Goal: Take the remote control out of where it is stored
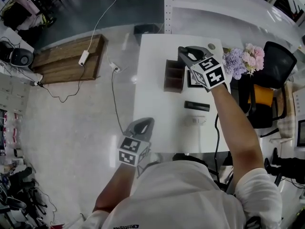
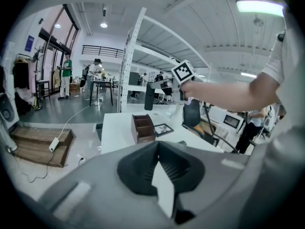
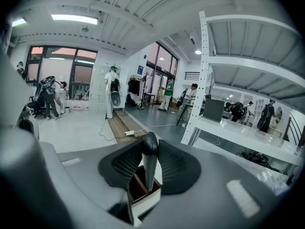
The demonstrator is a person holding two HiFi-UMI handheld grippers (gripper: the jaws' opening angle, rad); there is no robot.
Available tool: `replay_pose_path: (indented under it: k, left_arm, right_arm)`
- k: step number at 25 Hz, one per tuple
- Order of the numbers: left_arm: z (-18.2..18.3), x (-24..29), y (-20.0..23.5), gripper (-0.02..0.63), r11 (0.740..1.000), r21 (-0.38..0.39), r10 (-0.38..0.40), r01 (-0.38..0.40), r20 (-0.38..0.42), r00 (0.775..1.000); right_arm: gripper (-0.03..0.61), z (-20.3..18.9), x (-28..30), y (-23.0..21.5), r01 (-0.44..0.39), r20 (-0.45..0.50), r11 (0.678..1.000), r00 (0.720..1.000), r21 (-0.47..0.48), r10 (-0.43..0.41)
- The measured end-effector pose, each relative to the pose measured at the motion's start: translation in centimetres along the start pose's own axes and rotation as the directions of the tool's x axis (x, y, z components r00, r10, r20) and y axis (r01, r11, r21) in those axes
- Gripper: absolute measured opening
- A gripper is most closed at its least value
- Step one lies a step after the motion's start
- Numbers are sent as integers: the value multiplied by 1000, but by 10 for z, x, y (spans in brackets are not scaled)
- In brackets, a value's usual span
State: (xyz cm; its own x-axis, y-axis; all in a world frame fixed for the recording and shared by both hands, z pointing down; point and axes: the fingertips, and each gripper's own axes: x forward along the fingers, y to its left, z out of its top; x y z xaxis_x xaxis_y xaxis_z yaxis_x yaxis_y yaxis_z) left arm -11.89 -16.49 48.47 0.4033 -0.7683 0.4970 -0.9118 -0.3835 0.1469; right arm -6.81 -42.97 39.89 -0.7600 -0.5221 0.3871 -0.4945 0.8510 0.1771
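Note:
A dark remote control (image 3: 150,147) stands upright between the pads of my right gripper (image 3: 148,171), which is shut on it. It hangs just above the brown wooden organiser box (image 3: 141,193) on the white table (image 1: 157,128). In the left gripper view the same remote (image 2: 149,97) hangs from the right gripper (image 2: 159,85) over the box (image 2: 143,128). My left gripper (image 1: 142,124) hovers at the table's near left edge, its jaws (image 2: 162,178) slightly apart with nothing between them.
A second black remote (image 1: 197,106) and a small white item (image 1: 196,120) lie on the table nearer me. A framed picture (image 1: 192,81) sits right of the box, with flowers (image 1: 243,58) and a black chair (image 1: 279,61) beyond. A white shelf rack (image 3: 248,128) stands behind.

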Motion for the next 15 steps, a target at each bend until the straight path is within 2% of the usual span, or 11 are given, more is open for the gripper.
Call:
replay_pose_path:
  k: [3, 15]
  left_arm:
    - [-3, -5, -7, 3, 1000, 15, -20, 20, 2, 1000]
    - [-18, -25, -44, 3, 991, 82, -110, 110, -10, 994]
  right_arm:
    - [87, -5, -17, 7, 23, -1, 999, 1000, 23, -23]
    - [86, -41, -94, 43, 94, -1, 987, 996, 130, -95]
